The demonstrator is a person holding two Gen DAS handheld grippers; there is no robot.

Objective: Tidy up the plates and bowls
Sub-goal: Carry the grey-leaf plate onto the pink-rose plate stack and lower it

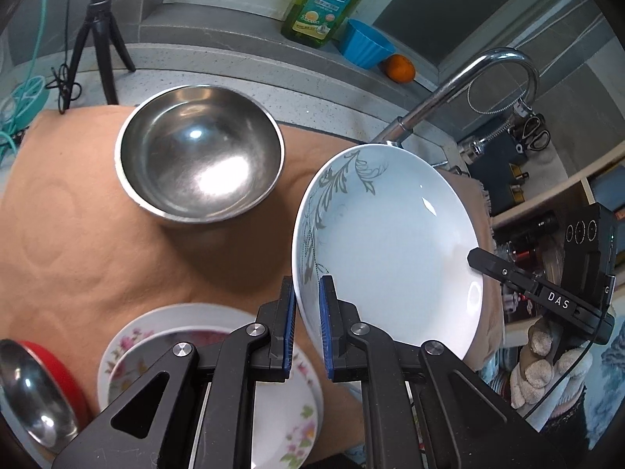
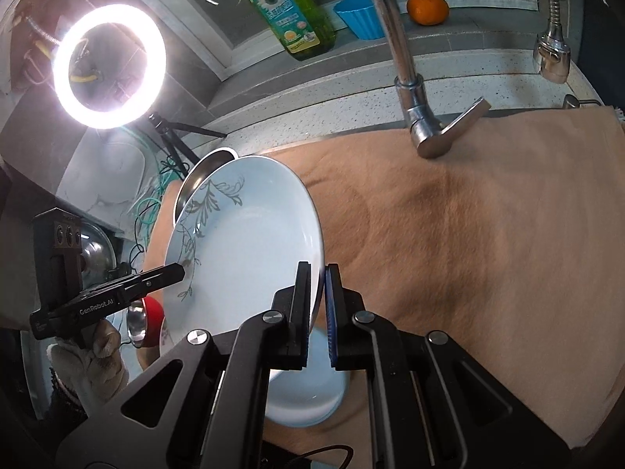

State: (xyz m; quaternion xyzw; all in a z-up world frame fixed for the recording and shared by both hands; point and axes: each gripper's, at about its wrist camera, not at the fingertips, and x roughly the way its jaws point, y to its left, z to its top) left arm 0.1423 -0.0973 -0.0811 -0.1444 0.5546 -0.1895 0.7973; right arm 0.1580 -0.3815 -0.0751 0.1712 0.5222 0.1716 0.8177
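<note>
A pale blue plate with a grey leaf pattern (image 1: pixel 390 250) is held tilted above the tan cloth (image 1: pixel 86 242). My left gripper (image 1: pixel 306 293) is shut on its near-left rim. My right gripper (image 2: pixel 318 273) is shut on its opposite rim (image 2: pixel 250 242); that gripper also shows in the left wrist view (image 1: pixel 474 256). A steel bowl (image 1: pixel 199 152) stands on the cloth beyond. Floral plates (image 1: pixel 273 398) are stacked below my left gripper. A red-backed steel bowl (image 1: pixel 35 391) sits at lower left. Another pale plate (image 2: pixel 308 394) lies under my right gripper.
A chrome faucet (image 2: pixel 406 78) arches over the cloth. On the back ledge stand a green soap bottle (image 1: pixel 328 0), a blue cup (image 1: pixel 365 45) and an orange (image 1: pixel 400 68). A ring light (image 2: pixel 109 66) on a tripod (image 1: pixel 97 39) stands at the left.
</note>
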